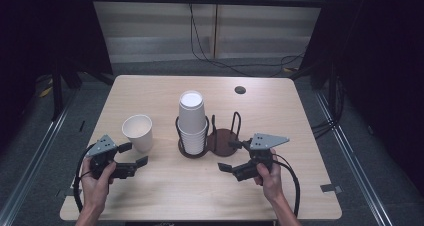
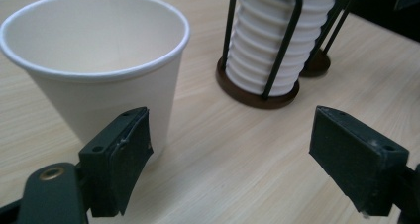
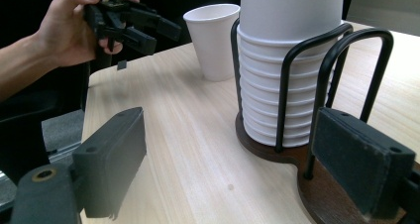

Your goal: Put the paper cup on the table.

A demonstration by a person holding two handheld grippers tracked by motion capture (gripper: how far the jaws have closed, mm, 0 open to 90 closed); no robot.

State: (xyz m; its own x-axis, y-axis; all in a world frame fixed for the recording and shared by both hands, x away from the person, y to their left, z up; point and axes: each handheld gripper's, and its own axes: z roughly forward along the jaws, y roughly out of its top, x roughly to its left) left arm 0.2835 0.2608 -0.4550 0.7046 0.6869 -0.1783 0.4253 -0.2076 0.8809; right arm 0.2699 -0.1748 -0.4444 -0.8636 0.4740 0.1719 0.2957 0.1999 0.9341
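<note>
My left gripper [image 1: 134, 154] sits low over the table [image 1: 160, 186], jaws spread wide with nothing between them; in the left gripper view the single paper cup [image 2: 99, 70] stands upright just ahead of my left-hand pad [image 2: 121, 154], close beside it, though I cannot tell whether pad and cup wall touch. Beyond my other pad, further ahead, the stack of cups [image 2: 277, 40] stands in its wire holder [image 2: 257, 92]. To the right of that, my right gripper [image 1: 231, 157] also hovers open and empty. In the right gripper view the stack rises just ahead between my two pads, and the dark wooden base [image 3: 317, 184] of the holder reaches in toward my right-hand pad [image 3: 359, 159], with the lone cup farther off behind.
</note>
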